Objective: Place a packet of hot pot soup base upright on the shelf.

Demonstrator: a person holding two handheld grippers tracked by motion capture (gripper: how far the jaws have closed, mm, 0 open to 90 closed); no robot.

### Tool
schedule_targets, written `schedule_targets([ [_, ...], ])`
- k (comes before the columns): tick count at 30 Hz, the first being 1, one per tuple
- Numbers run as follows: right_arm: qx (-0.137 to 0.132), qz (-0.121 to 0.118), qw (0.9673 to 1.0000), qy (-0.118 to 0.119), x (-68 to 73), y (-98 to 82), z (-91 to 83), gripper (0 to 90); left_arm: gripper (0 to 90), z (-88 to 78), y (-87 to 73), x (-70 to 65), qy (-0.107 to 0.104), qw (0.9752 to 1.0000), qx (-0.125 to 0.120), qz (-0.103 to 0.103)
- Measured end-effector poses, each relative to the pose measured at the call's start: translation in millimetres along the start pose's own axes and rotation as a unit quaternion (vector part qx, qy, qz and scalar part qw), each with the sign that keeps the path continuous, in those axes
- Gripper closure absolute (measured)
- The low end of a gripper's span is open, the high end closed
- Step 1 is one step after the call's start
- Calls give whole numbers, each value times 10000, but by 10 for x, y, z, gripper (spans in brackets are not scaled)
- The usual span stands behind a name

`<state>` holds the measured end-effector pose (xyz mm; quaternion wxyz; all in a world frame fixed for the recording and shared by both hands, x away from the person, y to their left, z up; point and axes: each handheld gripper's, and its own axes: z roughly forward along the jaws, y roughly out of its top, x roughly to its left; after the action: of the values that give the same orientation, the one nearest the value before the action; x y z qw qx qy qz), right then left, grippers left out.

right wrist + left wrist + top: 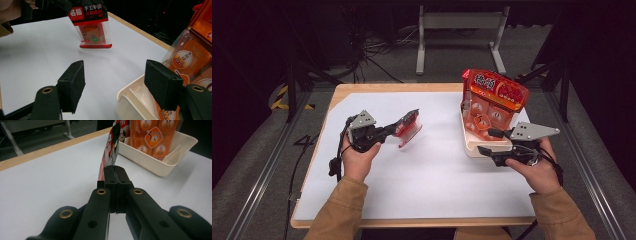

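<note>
Red and black, the small sauce packet (408, 126) hangs from your left gripper (398, 128), lifted off the white sheet (422, 170) that covers the table. Its jaws are pressed together on the top edge of the packet; in the left gripper view the two pads meet with only the thin film of the packet (110, 152) between them. In the right gripper view the same packet (91, 27) hangs upright over the sheet, with a black band of white characters on top and a clear window under it, and its bottom edge is just above the paper.

Your right gripper (484, 141) is at the near end of the cream tray (472, 147), at the right side of the table. Its jaws stand apart and grip nothing: in the right gripper view one pad (72, 85) is over the sheet and the other pad (162, 83) is above the corner of the tray (127, 100). Whether this pad touches the rim, I cannot tell.

In the tray stands a big orange bag (492, 102), leaning a little toward the far side. The packet and the tray are well apart, with bare sheet between them.
</note>
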<state>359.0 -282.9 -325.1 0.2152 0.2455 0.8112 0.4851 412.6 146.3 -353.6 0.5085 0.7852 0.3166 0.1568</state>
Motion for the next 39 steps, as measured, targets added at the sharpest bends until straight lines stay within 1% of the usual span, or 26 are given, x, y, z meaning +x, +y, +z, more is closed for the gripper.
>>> schedule_targets([
  [1,-25,7,10000,3,-4,4,-18,333,900,-19,20,-11,-27,10000,42,65],
  [3,-57,18,10000,-20,-15,8,-43,335,900,-51,50,-41,-85,9999,36,98],
  [7,-102,46,9999,-26,-37,10,-83,336,900,-121,127,-102,-220,9993,127,281],
  [8,-94,39,9999,-14,-43,10,-94,352,900,-138,140,-122,-252,9992,136,278],
  [9,-74,18,10000,-16,-50,11,-106,356,900,-152,153,-132,-278,9990,117,317],
  [12,-93,39,9999,-20,-60,8,-138,356,900,-186,185,-175,-317,9987,220,338],
  [17,-121,53,9999,-44,-67,-4,-187,355,900,-230,255,-235,-428,9976,287,465],
  [19,-121,54,9999,-66,-71,-13,-213,355,900,-240,313,-275,-512,9967,292,565],
  [20,-121,54,9999,-66,-71,-13,-213,355,900,-240,313,-275,-512,9967,292,565],
  [22,-145,71,9998,-99,-78,-26,-261,356,900,-229,364,-312,-586,9960,282,619],
  [23,-155,84,9998,-105,-79,-29,-274,355,900,-229,364,-312,-586,9960,282,619],
  [24,-162,90,9998,-121,-80,-34,-296,354,900,-209,398,-332,-683,9953,297,623],
  [25,-172,92,9997,-128,-82,-37,-309,353,900,-195,413,-344,-731,9950,304,617],
  [26,-185,106,9997,-139,-84,-42,-326,352,900,-181,431,-352,-751,9944,315,667],
  [27,-185,106,9997,-139,-84,-42,-326,352,900,-181,431,-352,-751,9944,315,667],
  [28,-194,109,9996,-159,-89,-47,-343,352,900,-156,454,-372,-822,9937,348,680],
  [29,-224,140,9995,-185,-100,-57,-381,352,900,-142,466,-381,-846,9934,351,696],
  [31,-240,158,9994,-213,-107,-65,-409,352,900,-90,515,-418,-945,9918,400,766],
  [33,-241,171,9993,-232,-109,-73,-427,352,900,-74,532,-430,-975,9913,403,784],
  [34,-245,187,9992,-256,-114,-85,-454,352,900,-45,562,-451,-1049,9905,391,800],
  [36,-246,200,9991,-273,-116,-98,-478,353,900,-13,602,-476,-1124,9893,387,840],
  [37,-246,200,9991,-273,-116,-98,-478,353,900,-13,602,-476,-1124,9893,387,840],
  [38,-241,195,9991,-288,-119,-105,-493,353,900,11,636,-491,-1172,9883,389,893],
  [39,-253,223,9990,-304,-121,-115,-515,353,900,24,654,-499,-1198,9878,385,915],
])
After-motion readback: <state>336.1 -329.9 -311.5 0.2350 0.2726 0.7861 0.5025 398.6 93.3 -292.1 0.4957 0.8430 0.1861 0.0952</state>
